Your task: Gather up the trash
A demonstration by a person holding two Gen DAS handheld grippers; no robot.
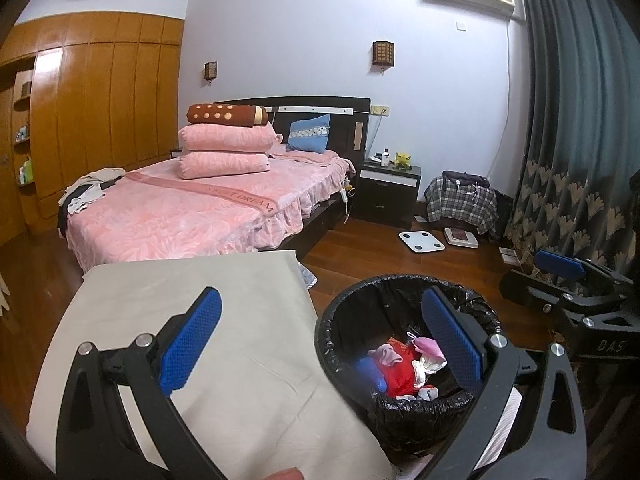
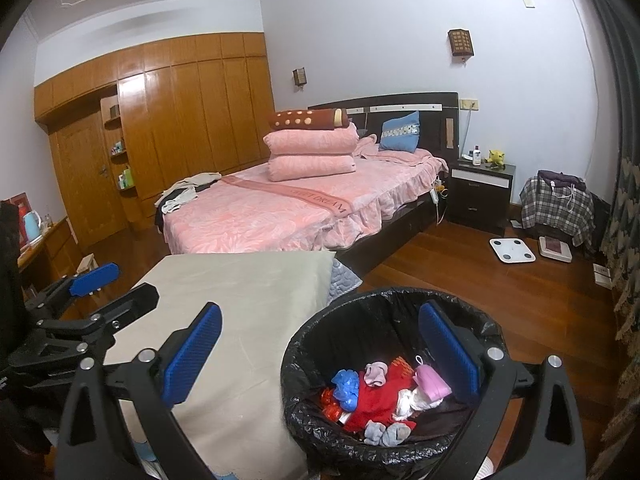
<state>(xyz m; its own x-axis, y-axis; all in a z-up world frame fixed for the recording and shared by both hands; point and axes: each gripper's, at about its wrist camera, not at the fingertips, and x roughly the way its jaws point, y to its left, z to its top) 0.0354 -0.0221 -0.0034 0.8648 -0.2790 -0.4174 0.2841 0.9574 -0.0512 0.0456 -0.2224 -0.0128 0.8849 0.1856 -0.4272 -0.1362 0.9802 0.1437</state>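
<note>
Both claws hang spread and empty above the near edge of the bench (image 2: pixel 248 300), which is draped in a plain beige cloth with nothing visible on it. The left claw (image 1: pixel 320 340) straddles the bench edge and the bin; the right claw (image 2: pixel 320 352) does much the same from its side. The black-lined trash bin (image 2: pixel 312 360) stands on the wood floor just beside the bench and holds the collected trash (image 2: pixel 372 396): red wrapping, a blue crumple, pink and white scraps, grey bits. The drop step looks finished, or nearly so. What remains is hard to say, since the bench corners nearest the cameras are hidden behind the claw arms. The next move calls for scanning bench and floor for leftover scraps, then lowering a spread claw over any piece and closing on it.
</note>
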